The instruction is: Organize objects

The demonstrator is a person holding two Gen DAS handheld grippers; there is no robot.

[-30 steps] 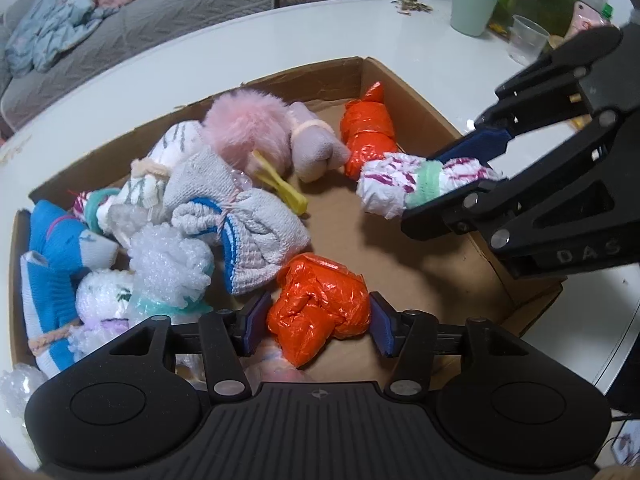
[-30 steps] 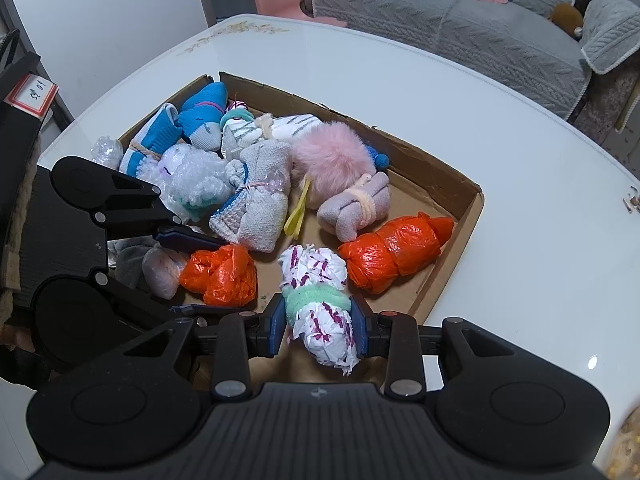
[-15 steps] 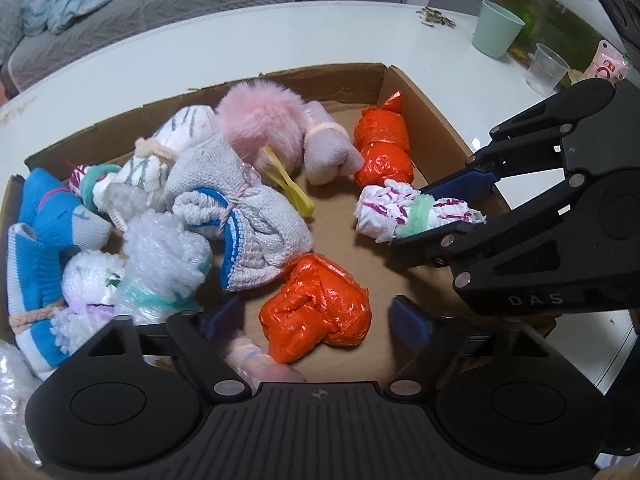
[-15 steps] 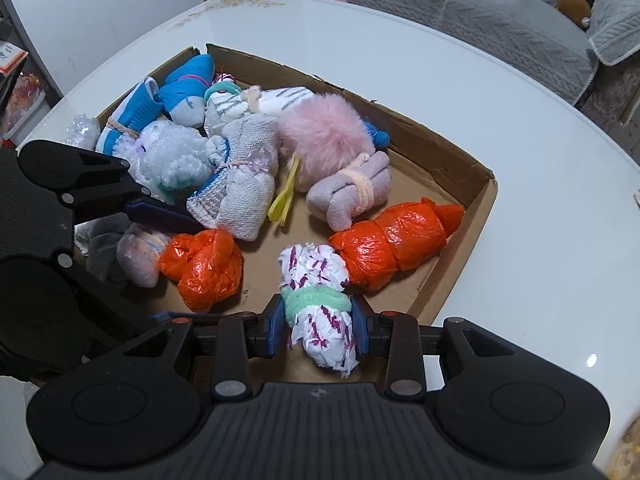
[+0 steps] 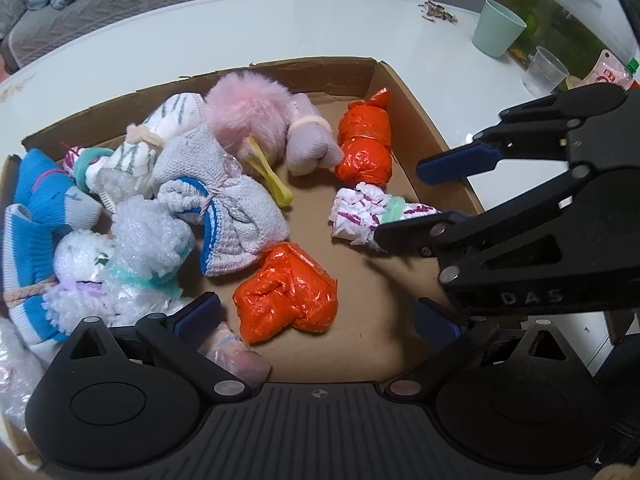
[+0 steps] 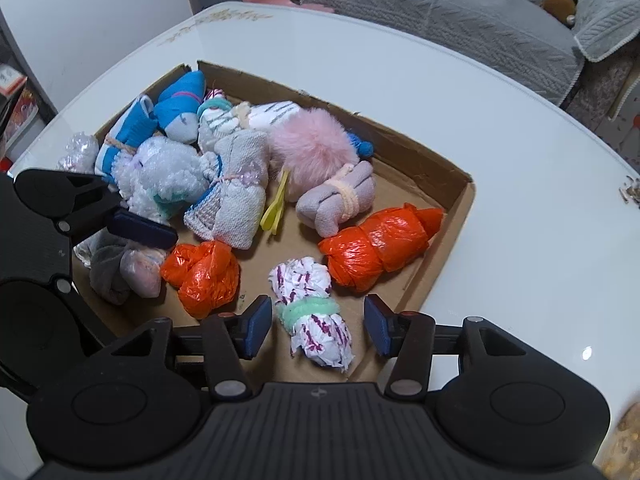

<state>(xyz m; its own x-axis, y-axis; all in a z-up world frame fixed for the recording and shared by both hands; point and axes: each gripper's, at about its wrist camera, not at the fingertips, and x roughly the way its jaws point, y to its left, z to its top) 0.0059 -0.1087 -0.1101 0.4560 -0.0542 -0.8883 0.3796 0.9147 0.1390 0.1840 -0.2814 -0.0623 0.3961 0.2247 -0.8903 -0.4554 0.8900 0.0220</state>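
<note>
Both my fingers are spread, holding nothing; the box [image 6: 452, 168] already holds every bundle, white bundle [image 6: 310, 314] at six o'clock; little seems left

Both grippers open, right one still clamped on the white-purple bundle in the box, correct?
Not quite. The right gripper is open too: in the right wrist view its fingers stand apart from the white-purple bundle, which lies loose on the floor of the box. The left gripper is open, as you said.
</note>
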